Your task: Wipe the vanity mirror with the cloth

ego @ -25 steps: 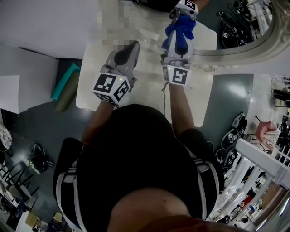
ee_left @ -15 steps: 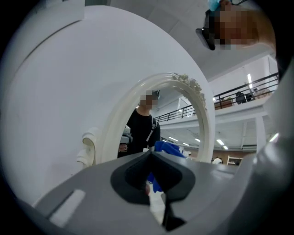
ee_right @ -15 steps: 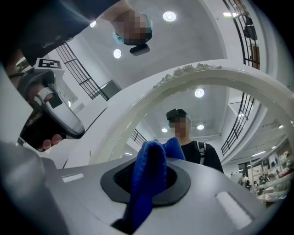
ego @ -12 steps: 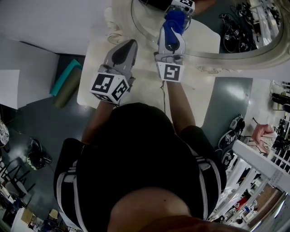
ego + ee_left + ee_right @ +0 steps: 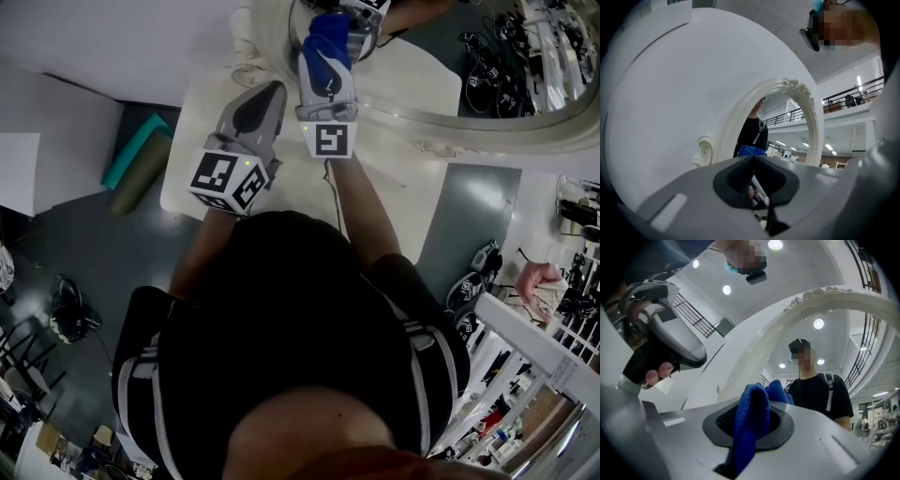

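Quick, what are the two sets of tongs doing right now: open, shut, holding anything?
Left tongs: closed, nothing between them.
Right tongs: closed on the fuzzy blue cloth.

Large lab-like hall: grey floor (image 5: 473, 202) strewn with spare grippers (image 5: 480, 272), balcony railings (image 5: 786, 115) reflected in the vanity mirror (image 5: 730, 129).

Both arms reach forward over the person's dark top. The right arm (image 5: 361, 211) stretches farther ahead, and the right gripper (image 5: 328, 37) has its jaws clamped on a blue cloth (image 5: 751, 418). The left gripper (image 5: 270, 91) is just beside it and slightly back, jaws together with nothing between them.
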Tool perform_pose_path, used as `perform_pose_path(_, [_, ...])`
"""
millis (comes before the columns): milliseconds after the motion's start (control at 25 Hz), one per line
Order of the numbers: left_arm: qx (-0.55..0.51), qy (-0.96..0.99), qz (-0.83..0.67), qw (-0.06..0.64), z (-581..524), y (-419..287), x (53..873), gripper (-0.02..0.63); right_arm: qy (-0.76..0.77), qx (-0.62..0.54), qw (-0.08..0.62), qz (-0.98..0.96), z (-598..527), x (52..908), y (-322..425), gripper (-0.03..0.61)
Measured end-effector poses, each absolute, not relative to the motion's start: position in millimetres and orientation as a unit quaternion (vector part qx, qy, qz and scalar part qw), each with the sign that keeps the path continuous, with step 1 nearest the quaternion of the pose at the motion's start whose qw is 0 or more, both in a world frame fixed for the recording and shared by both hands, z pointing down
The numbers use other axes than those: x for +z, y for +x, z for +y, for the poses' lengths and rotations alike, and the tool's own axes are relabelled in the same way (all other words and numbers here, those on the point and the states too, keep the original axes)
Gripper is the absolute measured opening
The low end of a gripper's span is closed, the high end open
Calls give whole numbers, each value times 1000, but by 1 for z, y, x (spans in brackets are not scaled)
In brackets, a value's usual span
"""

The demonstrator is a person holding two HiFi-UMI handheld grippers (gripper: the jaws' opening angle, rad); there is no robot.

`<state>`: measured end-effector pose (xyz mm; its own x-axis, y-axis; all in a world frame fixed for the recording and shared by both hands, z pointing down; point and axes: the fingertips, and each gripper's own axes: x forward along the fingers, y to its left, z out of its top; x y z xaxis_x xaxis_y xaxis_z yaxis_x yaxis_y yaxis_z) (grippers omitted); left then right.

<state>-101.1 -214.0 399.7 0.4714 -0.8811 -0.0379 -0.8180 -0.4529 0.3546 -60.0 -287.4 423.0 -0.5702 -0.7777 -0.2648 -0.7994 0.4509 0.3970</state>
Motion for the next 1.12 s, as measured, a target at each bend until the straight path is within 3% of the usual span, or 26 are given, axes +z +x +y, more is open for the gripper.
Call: perform_pose_path(1120, [-113,844,-502,150,-198,-110,398,9,-338,18,131,932,-279,428,-77,41])
